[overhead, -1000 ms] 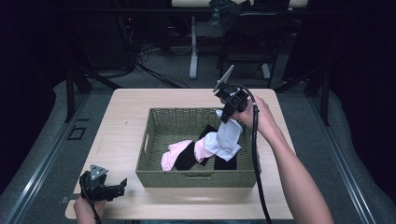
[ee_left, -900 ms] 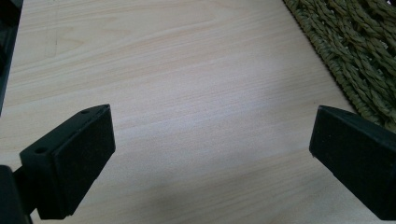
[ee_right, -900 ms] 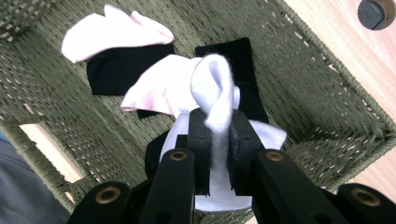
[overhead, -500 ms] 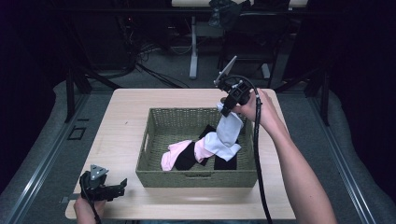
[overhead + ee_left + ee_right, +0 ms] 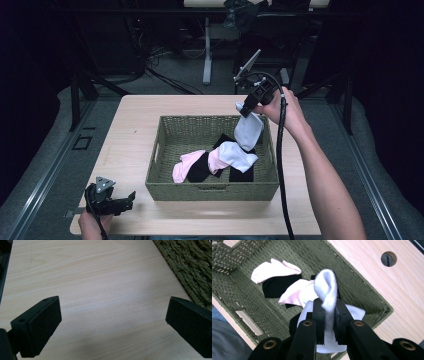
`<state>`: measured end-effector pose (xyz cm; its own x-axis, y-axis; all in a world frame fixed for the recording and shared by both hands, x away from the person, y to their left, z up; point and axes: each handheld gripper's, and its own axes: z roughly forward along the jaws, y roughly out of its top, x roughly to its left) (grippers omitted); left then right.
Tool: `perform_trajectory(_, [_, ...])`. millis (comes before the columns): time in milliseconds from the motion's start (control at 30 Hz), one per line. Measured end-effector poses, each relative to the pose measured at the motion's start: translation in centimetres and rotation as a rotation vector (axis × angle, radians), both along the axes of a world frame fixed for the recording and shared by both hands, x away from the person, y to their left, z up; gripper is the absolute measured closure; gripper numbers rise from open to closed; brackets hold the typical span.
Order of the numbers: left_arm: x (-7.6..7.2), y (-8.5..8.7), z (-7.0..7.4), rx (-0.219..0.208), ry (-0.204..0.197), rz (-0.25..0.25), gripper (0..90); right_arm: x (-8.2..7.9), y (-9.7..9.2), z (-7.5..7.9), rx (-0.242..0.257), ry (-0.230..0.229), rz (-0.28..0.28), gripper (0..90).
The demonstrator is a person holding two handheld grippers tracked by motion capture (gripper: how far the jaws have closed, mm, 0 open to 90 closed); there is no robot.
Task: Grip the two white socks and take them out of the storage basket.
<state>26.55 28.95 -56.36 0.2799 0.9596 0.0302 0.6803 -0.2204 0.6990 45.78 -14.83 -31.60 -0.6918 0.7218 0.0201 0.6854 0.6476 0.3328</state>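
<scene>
High view shows the desk (image 5: 135, 120) carrying a woven basket (image 5: 165, 187). Above the basket's far right corner, the right hand-held gripper (image 5: 246, 109) pinches a white sock (image 5: 248, 131). Near the basket's front left corner, the left hand-held gripper (image 5: 131, 199) rests, jaws spread apart.

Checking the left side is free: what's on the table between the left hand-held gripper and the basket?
Bare tabletop between left hand-held gripper and basket, per the left gripper view.

One woven basket (image 5: 165, 150), one wooden table (image 5: 135, 120), two white socks (image 5: 248, 131), two pink socks (image 5: 184, 165), about three black socks (image 5: 200, 169), exact number unclear, two grippers (image 5: 127, 199)
</scene>
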Motion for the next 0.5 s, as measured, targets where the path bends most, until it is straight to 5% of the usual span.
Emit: perform_trajectory(500, [-0.1,0.0,0.1,0.000,-0.001,0.003,0.2,-0.8,-3.7,2.5,0.023,-0.044,-0.060,82.1])
